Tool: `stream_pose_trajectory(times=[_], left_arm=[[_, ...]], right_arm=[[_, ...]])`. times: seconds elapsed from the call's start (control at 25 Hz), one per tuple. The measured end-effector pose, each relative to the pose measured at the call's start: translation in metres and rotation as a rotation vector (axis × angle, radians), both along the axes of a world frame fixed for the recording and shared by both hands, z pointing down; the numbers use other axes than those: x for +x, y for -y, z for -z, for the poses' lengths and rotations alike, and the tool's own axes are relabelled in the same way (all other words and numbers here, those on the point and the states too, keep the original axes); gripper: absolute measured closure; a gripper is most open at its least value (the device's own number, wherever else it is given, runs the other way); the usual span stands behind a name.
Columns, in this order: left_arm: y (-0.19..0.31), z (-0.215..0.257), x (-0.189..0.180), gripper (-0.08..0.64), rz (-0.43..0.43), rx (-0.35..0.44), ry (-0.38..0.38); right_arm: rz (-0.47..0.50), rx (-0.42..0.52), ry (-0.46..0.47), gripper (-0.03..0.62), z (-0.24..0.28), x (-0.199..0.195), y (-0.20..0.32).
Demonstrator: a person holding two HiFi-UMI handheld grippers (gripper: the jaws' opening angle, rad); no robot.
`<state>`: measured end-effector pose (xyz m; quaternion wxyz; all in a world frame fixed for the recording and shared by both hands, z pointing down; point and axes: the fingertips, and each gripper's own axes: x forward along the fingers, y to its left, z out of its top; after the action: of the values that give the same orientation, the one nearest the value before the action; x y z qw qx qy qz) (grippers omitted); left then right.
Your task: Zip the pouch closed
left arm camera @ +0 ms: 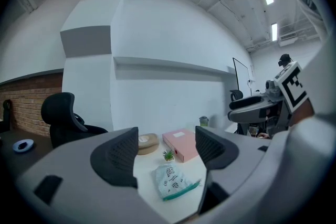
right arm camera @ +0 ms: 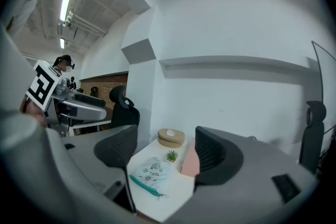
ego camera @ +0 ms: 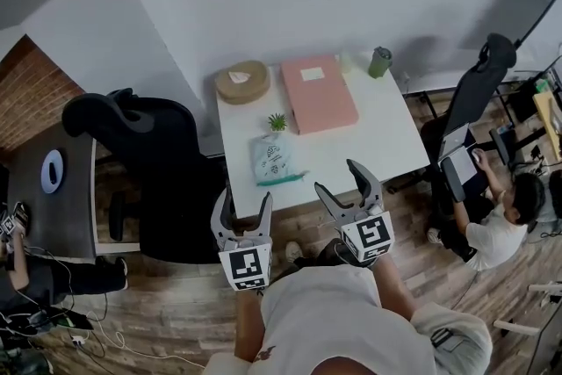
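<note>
Head view, closest in: the left hand-held gripper and the right hand-held gripper are held side by side in front of the person's chest, above the wood floor, just short of the near edge of the white bench. Both are released. Each gripper's own view shows its two dark jaws standing wide apart with nothing between them, and neither touches anything.

The pouch lies flat on the bench near that front edge, toward the bench's left half and well apart from both grippers. It is pale with small dark print, and its teal zipper edge faces the person. Whether the zipper is open or closed cannot be told. In both gripper views the pouch shows through the gap between the jaws, out on the bench.

Just behind the pouch stands a small green plant. Behind that lies a flat pink box, with a round tan box to its left. A green cup stands at the far right corner by the white wall.

A black office chair stands left of the bench, and a seated person is at the far right.
</note>
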<state>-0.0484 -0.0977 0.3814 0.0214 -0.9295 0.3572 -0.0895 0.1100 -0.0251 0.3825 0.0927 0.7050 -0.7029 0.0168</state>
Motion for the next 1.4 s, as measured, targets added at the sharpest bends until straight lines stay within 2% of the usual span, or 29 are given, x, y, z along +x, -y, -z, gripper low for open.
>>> stream_pose_trajectory(times=[0.28,0.6,0.96,1.2,1.4], left_arm=[[0.022,-0.016,0.019,0.235,0.008,-0.034,0.011],[0.045,-0.038,0.048,0.256,0.097,-0.079,0.031],[0.058,-0.083,0.078,0.29,0.228,-0.166,0.079],[0.058,-0.123,0.087,0.325,0.302,-0.223,0.086],[0.051,-0.157,0.097,0.344,0.331,-0.279,0.111]], right_arm=[[0.008,-0.028,0.015,0.253,-0.017,0.021,0.024],[0.103,-0.093,0.042,0.267,-0.042,0.055,0.058],[0.268,-0.212,0.053,0.298,-0.084,0.09,0.098],[0.399,-0.313,0.056,0.359,-0.123,0.093,0.11],[0.514,-0.396,0.057,0.377,-0.157,0.083,0.114]])
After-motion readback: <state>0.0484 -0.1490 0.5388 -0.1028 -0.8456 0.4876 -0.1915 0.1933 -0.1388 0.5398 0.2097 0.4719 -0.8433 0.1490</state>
